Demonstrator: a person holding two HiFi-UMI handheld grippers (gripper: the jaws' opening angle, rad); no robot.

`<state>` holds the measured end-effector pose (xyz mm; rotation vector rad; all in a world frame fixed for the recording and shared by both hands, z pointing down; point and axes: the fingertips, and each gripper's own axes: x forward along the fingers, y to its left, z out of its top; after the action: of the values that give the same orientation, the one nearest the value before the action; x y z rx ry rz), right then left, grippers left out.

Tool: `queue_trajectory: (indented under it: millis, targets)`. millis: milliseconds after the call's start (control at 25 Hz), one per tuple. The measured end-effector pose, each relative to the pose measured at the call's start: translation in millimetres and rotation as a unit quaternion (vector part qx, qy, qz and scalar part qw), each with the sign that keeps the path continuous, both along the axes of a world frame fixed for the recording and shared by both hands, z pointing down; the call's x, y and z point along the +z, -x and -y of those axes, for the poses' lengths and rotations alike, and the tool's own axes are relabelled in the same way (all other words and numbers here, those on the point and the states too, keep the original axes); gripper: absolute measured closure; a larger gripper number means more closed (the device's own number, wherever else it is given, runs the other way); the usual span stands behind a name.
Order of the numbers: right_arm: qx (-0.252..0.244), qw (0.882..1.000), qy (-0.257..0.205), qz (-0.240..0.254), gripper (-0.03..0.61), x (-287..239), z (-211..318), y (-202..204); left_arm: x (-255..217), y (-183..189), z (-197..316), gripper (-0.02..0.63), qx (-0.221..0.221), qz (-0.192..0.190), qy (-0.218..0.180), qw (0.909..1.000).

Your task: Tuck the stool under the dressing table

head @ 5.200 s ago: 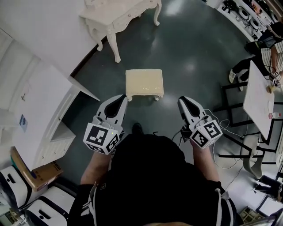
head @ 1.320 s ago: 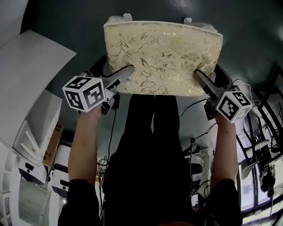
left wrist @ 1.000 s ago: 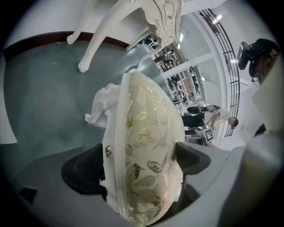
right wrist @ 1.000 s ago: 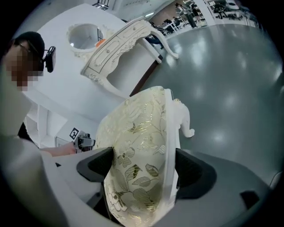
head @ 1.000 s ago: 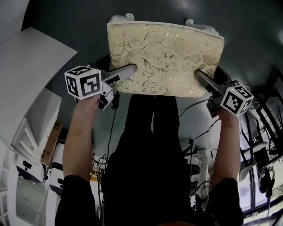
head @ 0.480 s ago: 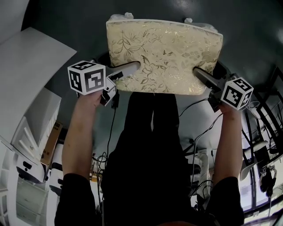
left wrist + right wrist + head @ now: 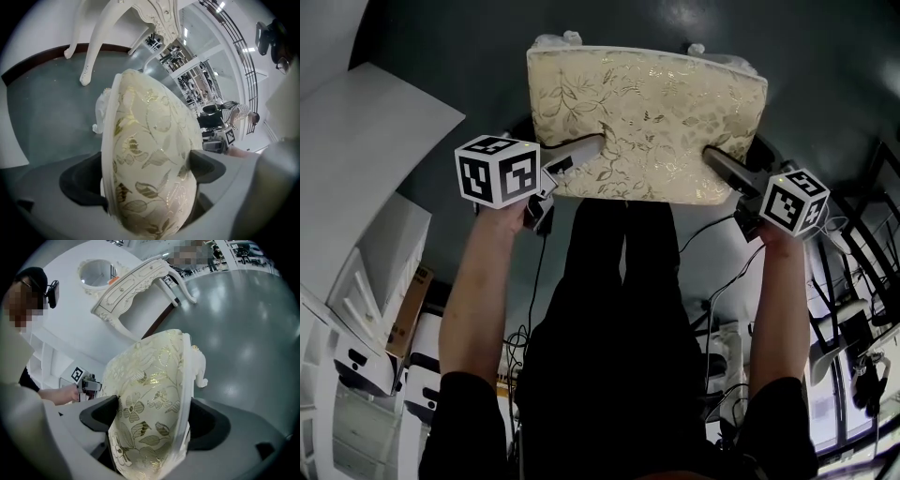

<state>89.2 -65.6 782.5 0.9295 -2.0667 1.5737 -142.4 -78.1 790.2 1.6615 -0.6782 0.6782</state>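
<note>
Right now the stool (image 7: 647,122) sits well short of the dressing table (image 7: 133,284). The left hand-held gripper (image 7: 586,150) and right hand-held gripper (image 7: 717,161) have just been opening their jaws. Both are released, straddling the cushioned seat but not yet clenched. Squeeze both near corners evenly, then push straight. Open floor (image 7: 844,56) lies before the table; aim between its legs, clear of the white cabinet (image 7: 384,141).

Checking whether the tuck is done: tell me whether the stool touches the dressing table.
Apart. The left gripper view shows bare floor between the stool and the dressing table.
</note>
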Motion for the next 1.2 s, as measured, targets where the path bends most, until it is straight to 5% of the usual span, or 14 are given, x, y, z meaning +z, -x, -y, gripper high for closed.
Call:
queue_trajectory:
  millis: [200, 800, 1200]
  targets:
    - [0.004, 1.0, -0.004, 0.003, 0.126, 1, -3, 0, -2, 0, 6, 0.048, 0.007, 0.002, -0.027, 0.9996]
    - [-0.045, 0.998, -0.045, -0.02, 0.126, -10, 8, -2, 2, -2, -9, 0.043, -0.063, -0.032, -0.072, 0.9949]
    - [-0.009, 0.999, -0.032, 0.0, 0.126, -3, 7, -2, 1, -1, 3, 0.041, -0.03, -0.009, -0.044, 0.9986]
